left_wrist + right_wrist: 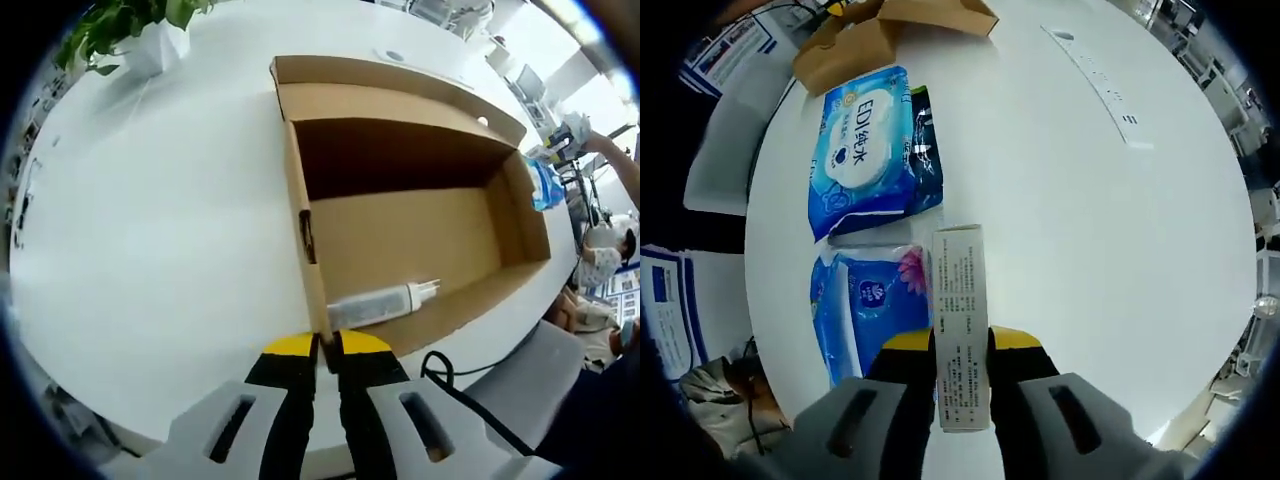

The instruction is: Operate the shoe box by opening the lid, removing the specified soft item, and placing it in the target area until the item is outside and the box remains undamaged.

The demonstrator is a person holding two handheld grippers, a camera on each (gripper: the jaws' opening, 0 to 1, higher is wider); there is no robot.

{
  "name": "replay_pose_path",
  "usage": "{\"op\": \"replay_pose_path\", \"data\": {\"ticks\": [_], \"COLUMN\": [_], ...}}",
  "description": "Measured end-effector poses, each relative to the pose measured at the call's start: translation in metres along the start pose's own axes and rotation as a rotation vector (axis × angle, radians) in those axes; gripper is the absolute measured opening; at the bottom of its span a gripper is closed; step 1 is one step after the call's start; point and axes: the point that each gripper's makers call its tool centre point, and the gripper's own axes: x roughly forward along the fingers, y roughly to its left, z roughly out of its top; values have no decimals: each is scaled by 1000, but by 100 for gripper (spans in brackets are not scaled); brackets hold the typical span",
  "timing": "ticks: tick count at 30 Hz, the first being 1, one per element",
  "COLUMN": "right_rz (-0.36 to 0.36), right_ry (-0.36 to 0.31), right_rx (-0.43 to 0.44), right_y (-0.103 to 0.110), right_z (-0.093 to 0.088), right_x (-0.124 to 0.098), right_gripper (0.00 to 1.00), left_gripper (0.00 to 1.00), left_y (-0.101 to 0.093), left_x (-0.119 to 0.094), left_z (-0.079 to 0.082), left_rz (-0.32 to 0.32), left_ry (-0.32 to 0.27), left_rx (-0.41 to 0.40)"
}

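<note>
White round table (150,250), shoe box open on it; both grippers gripping.

In the left gripper view, the cardboard box (410,235) is lying open, lid folded back on the far side; a white tube (385,300) is resting inside against the near wall; the left gripper (328,345) is pinching the box's near corner edge, jaws nearly together; a potted plant (130,30) is standing at the far rim. In the right gripper view, the right gripper (962,350) is clamping a slim white carton (961,330) above the table; two blue soft packs (868,150) are lying beside it, the nearer pack (865,300) just left of the carton.
</note>
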Motion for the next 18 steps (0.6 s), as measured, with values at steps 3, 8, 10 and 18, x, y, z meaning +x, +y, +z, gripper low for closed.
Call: {"op": "replay_pose_path", "data": {"ticks": [3,8,10,18], "right_rz": [5,-1,-8,-18], "right_ry": [3,2,-6,-32], "right_rx": [-3,0,10,28], "right_y": [2,3,2,-2], "right_z": [-2,-4,-4,-2], "right_x": [2,4,3,-9], "right_gripper": [17,18,25,25], "left_gripper": [4,4,4,4], "left_y": [0,0,0,0], "left_x": [0,0,0,0], "left_z": [0,0,0,0], "left_rz": [2,5,5,12], "left_ry": [3,4,4,9], "left_rx": [1,6,7,13]}}
